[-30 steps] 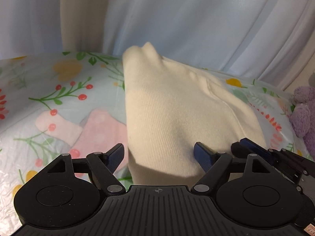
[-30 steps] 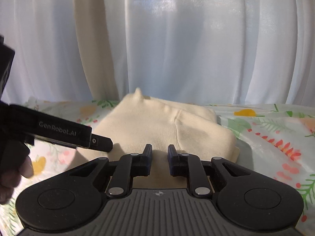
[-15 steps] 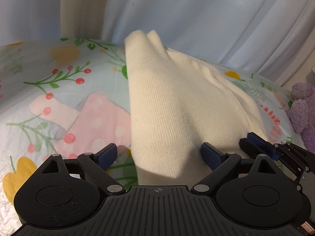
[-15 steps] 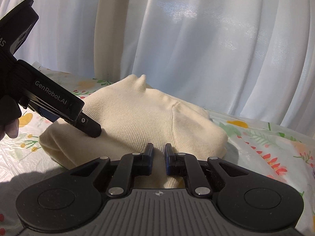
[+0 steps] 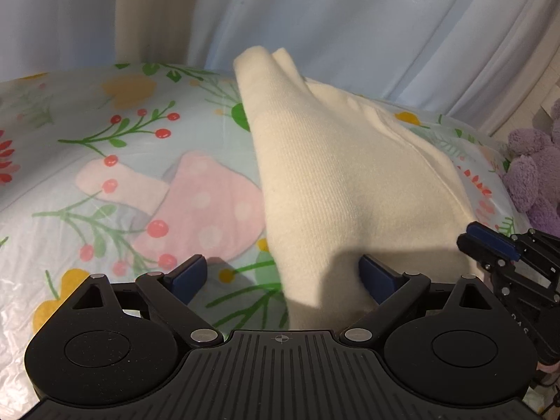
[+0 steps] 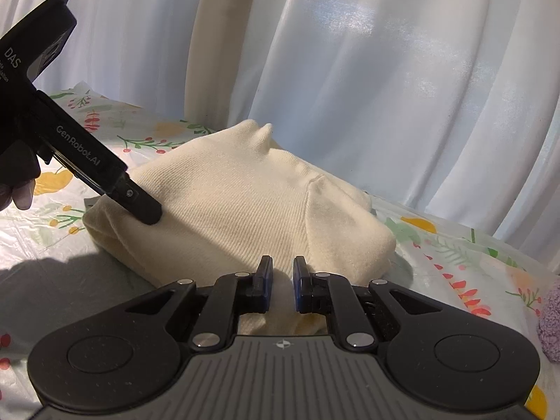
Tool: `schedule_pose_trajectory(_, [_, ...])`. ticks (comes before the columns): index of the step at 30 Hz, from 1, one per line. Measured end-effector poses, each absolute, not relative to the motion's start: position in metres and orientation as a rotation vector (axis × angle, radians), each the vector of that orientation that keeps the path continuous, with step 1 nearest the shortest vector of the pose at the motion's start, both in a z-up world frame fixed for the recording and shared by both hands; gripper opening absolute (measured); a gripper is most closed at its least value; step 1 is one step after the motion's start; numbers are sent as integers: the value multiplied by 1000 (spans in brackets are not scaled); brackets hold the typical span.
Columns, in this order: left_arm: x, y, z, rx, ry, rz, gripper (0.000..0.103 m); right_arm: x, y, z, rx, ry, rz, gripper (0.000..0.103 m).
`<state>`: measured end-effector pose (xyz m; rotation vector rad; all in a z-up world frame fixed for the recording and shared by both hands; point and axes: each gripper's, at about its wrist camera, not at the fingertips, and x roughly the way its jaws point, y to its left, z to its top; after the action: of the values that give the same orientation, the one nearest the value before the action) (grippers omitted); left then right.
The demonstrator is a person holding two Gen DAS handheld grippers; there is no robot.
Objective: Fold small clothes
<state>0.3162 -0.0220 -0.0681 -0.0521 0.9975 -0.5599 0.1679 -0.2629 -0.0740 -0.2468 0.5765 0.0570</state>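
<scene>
Folding cream knit garment (image 6: pixel 245 206) on floral-covered surface (image 5: pixel 105 133): right tool (image 6: pixel 282 273) pinches near hem, jaws narrow on fabric; left tool (image 5: pixel 283 276) spread wide, straddling near edge, gripping nothing. Best carry hem over evenly, keep layers aligned. Hidden: underside layers, far sleeve. Purple plush (image 5: pixel 532 175) cut off at edge.

I see a floral sheet (image 5: pixel 115 133) with a pink mushroom print (image 5: pixel 196 206). Behind it hang white curtains (image 6: pixel 402 80). A purple plush toy (image 5: pixel 535 175) sits at the right edge.
</scene>
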Motion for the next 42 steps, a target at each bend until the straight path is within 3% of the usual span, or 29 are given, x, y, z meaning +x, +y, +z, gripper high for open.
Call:
schedule_pose_trajectory(3, [320, -1, -63, -98, 1003, -524, 96, 166, -275, -63, -180, 588, 32, 12])
schedule_pose_trajectory(6, [330, 13, -57, -170, 985, -506, 96, 170, -300, -53, -2, 594, -74, 74])
schedule_pose_trajectory(13, [345, -5, -66, -266, 1025, -602, 96, 191, -354, -68, 521, 645, -44, 68])
schedule_pose_trajectory(20, [365, -25, -79, -372, 1053, -672, 96, 220, -380, -92, 740, 685, -4, 68])
schedule_pose_trajectory(24, [383, -32, -86, -458, 1085, -706, 84, 235, -391, -108, 845, 686, 31, 68])
schedule_pose_trajectory(32, [401, -42, -90, -503, 1085, -706, 80, 258, -391, -112, 889, 688, 67, 54])
schedule_pose_trajectory(33, [401, -43, -89, -496, 1081, -696, 72, 262, -389, -113, 889, 700, 81, 45])
schedule_pose_trajectory(36, [396, -45, -88, -430, 1058, -680, 56, 267, -383, -115, 883, 699, 95, 39])
schedule_pose_trajectory(42, [385, -27, -81, -470, 1044, -653, 46, 271, -372, -105, 942, 695, 148, 37])
